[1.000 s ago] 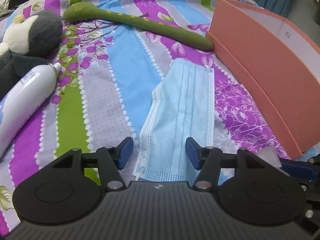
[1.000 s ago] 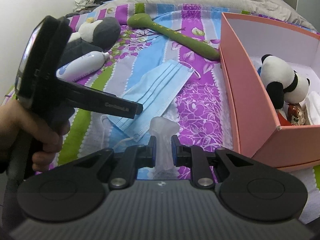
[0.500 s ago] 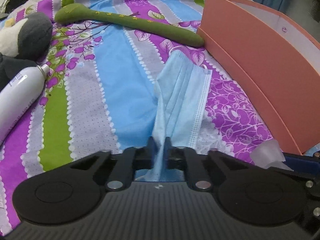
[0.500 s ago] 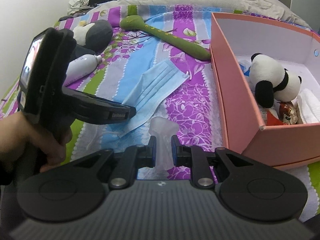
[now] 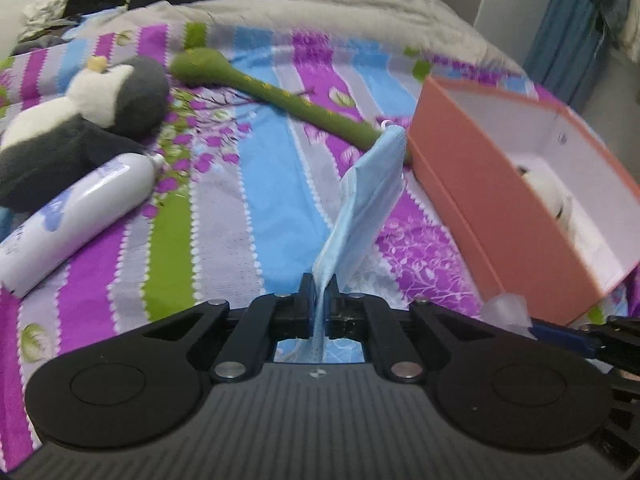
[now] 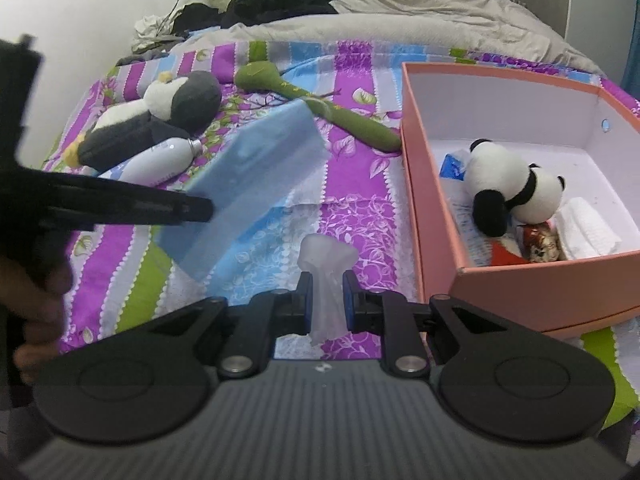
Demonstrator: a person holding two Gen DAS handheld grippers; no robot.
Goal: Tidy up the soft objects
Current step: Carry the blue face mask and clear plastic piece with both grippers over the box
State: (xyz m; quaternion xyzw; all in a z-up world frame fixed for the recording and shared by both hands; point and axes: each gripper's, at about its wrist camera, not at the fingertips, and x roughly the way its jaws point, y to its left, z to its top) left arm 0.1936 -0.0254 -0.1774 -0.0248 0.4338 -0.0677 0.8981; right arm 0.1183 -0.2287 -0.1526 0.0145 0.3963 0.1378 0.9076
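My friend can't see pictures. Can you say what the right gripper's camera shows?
The right gripper pinches a crumpled translucent white plastic scrap above a striped floral bedspread, while the left gripper lifts a pale blue pleated face mask. On the right, an open pink cardboard box holds a small plush panda.

Mask (image 6: 248,176) motion-blurred in right view, pleats unreadable. Left gripper (image 5: 319,294) body there dark smear, cut by left edge; hand (image 6: 36,312) blurred, mostly out of frame. Box (image 5: 500,216) blurred in left view; white plush (image 5: 548,196) inside mostly hidden by wall, probably panda. Bottle (image 5: 76,216) base cut by left edge, label illegible. Items under panda (image 6: 516,196) partly covered, unclear.
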